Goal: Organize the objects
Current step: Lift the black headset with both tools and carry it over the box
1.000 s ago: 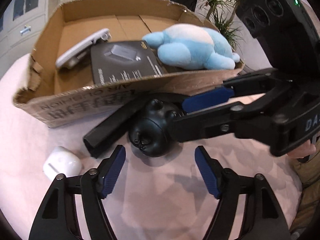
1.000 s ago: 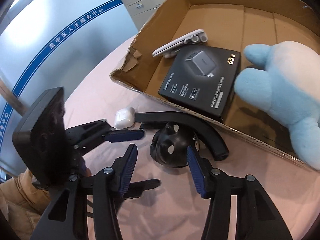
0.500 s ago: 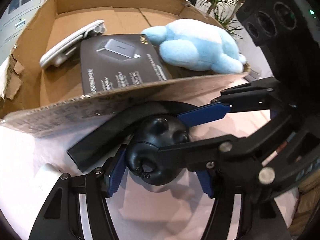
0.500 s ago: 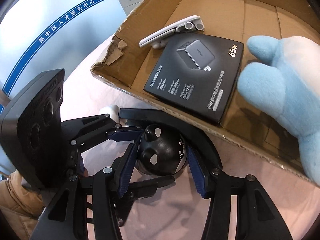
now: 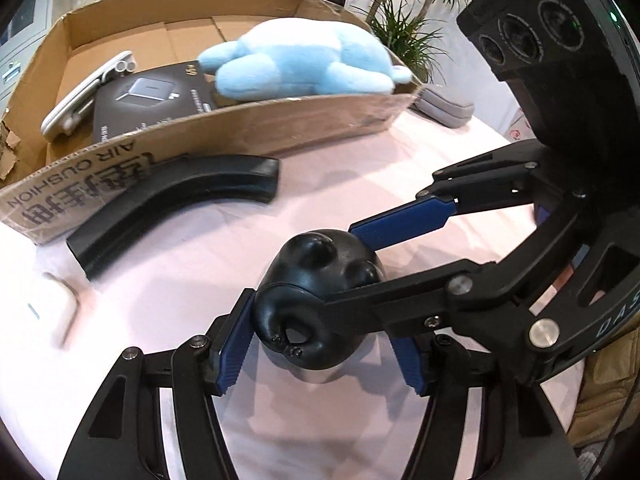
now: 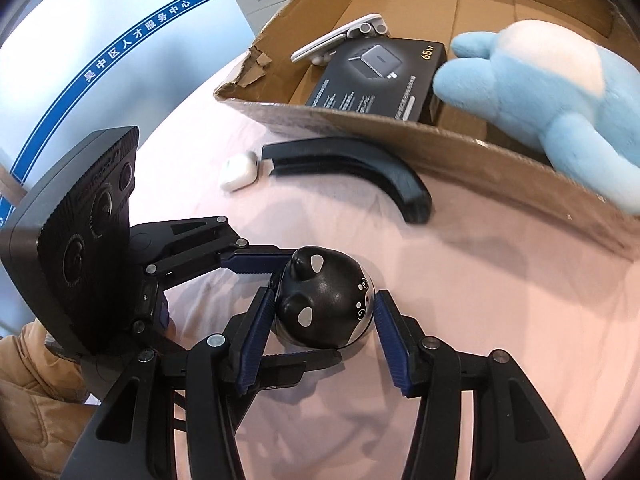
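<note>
- Both my tongs, left and right, clamp the black ball on the cloth, near the box.
- Inside the box: plush, charger pack, stand.
- Outside it: ball, curved bar, white case.

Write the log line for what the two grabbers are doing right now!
left gripper: shut on black round toy | right gripper: shut on same toy | toy: outside cardboard box

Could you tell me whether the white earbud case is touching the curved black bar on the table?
Apart. The right wrist view shows a thin strip of tablecloth between the earbud case and the near end of the curved black bar.
</note>
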Demonstrator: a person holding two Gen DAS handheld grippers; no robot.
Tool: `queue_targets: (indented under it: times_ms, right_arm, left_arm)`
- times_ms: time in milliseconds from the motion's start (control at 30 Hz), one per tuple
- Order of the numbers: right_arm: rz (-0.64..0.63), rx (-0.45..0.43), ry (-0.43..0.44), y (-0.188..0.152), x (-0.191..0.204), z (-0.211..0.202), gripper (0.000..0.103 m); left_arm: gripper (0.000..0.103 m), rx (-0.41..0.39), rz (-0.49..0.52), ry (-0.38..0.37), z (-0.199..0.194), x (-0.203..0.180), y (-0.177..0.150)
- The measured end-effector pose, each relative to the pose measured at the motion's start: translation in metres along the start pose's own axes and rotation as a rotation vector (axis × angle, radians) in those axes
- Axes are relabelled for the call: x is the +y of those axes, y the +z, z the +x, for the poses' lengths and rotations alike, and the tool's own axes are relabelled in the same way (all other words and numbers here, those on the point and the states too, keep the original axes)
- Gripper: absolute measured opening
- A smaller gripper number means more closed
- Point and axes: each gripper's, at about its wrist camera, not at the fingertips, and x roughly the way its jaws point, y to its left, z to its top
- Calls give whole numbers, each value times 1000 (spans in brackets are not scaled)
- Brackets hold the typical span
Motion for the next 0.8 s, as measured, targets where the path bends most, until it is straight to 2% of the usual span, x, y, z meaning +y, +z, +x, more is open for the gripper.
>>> queue_targets:
  times_ms: [200, 400, 567, 800]
  right_arm:
    - [-21, -35, 3, -19, 3, -26, 49]
    - [-65, -105, 10, -9, 10, -60, 49]
    - [-108, -173, 23, 24, 15, -88, 48]
    - [-141, -202, 38, 79, 11, -103, 48]
  left_arm:
    - [61, -21, 50, 31, -13, -18, 7]
    - [61, -82, 89, 73, -38, -24, 32]
    - [61, -157, 109, 112, -74, -8, 53]
    - [61, -195, 120, 147, -81, 17, 104]
